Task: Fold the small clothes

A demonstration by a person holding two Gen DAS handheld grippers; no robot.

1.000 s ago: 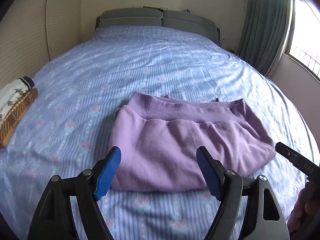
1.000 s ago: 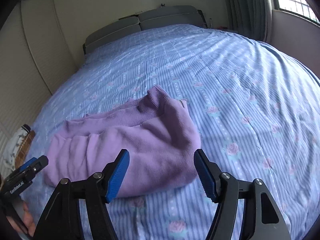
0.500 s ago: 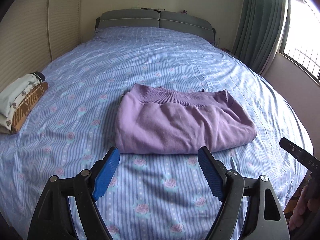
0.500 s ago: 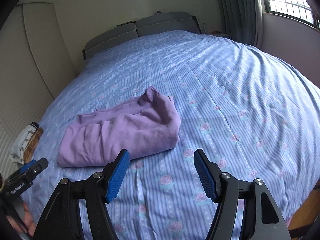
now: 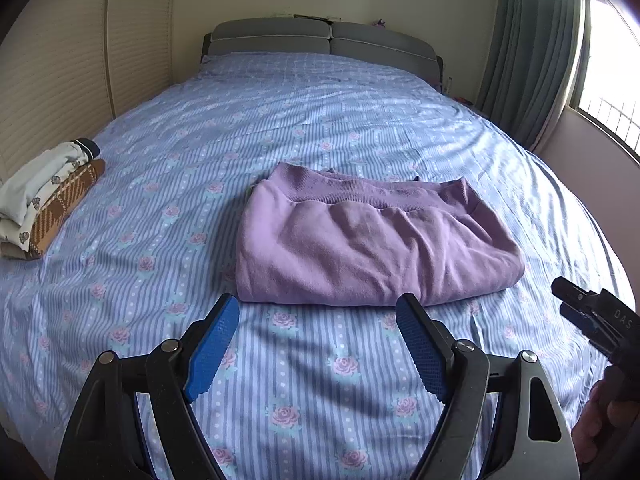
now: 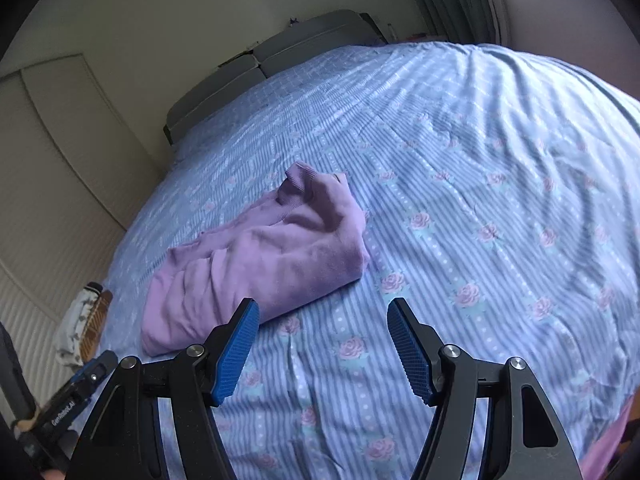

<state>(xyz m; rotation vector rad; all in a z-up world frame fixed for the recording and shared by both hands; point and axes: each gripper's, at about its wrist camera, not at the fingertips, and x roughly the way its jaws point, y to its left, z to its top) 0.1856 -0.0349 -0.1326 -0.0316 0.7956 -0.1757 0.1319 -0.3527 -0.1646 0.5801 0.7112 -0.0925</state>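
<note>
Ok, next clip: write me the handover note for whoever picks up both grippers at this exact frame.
Left gripper: open, empty, held above the sheet just short of the garment.
Right gripper: open, empty, off the garment's near right corner.
Folded purple knit sweatshirt: lies mid-bed on the blue striped rose-print bedsheet, ribbed hem facing the headboard, nothing touching it.
Stack of folded white and brown plaid clothes: at the bed's left edge.
Done: the purple piece looks fully folded.
Left: probably move it onto the stack; no unfolded clothes are in view.
</note>
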